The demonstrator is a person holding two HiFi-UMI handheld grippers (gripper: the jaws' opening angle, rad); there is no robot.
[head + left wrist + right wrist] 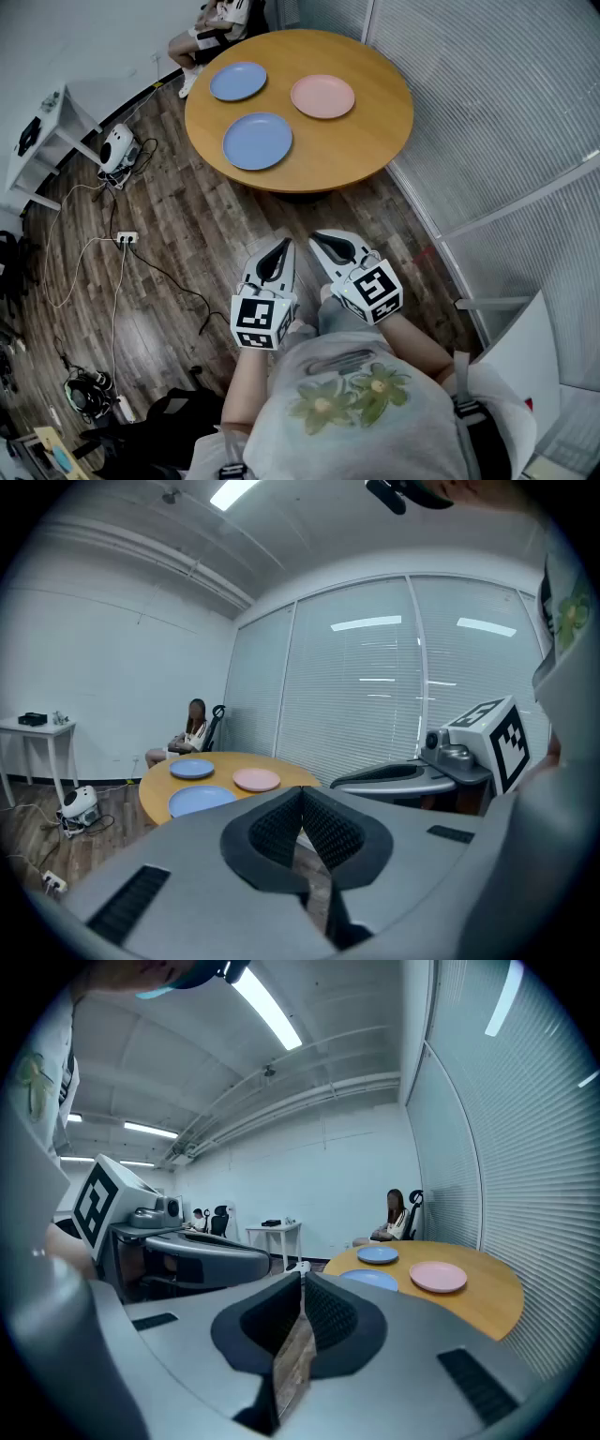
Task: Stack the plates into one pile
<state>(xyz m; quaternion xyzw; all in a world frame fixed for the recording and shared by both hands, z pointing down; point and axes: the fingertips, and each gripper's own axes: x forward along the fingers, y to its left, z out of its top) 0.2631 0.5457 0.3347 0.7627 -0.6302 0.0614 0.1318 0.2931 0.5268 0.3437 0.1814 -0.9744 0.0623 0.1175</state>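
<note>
Operator: State of both grippers?

Technician: The left gripper has its jaws closed, pads together, with nothing between them. The right gripper is likewise closed and empty. They are held side by side above the wooden floor, short of the near edge of the round table and pointing toward it.

Operator: Location of the plates?

Technician: All three lie flat on the table, apart from one another and unstacked. The near blue plate sits by the near-left edge and is the closest to the grippers, though well apart from both. The far blue plate lies by the far-left edge. The pink plate lies to its right, toward the far edge.
</note>
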